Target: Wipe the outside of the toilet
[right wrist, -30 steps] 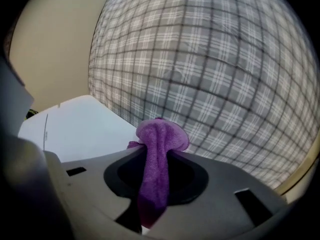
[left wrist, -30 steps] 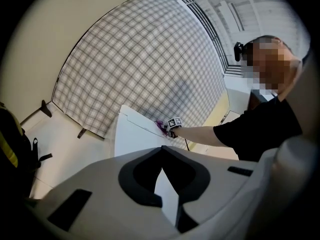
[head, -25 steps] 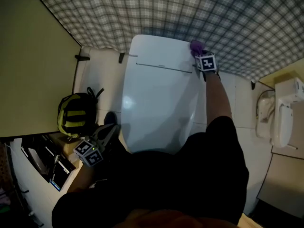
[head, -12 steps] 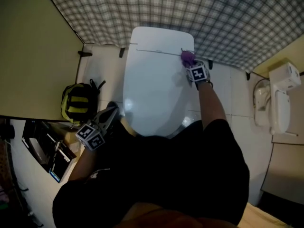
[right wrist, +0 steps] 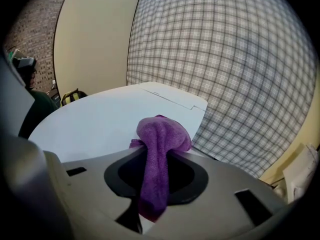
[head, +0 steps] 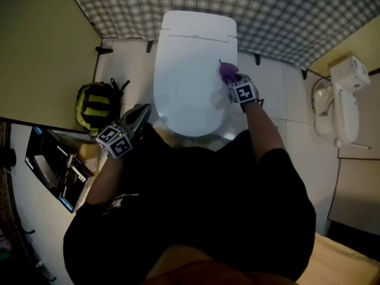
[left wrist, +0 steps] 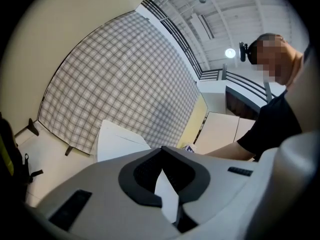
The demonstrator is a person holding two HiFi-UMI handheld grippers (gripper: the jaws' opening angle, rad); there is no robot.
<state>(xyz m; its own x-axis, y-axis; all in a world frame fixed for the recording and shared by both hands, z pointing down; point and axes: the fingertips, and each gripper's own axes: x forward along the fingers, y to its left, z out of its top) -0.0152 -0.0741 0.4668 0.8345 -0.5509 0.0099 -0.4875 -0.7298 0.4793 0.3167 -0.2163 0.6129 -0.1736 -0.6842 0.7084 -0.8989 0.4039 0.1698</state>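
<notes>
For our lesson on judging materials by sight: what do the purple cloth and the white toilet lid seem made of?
Purple cloth: likely terry or microfibre fabric, matte; a fuzzy nap and limp, folded drape show it.
Toilet lid: probably hard plastic, smooth, faintly glossy; even white surface with a crisp seam near the back, though the look leaves this open.

No readable lettering, number or brand anywhere (square markers (head: 243, 91) wordless)
</notes>
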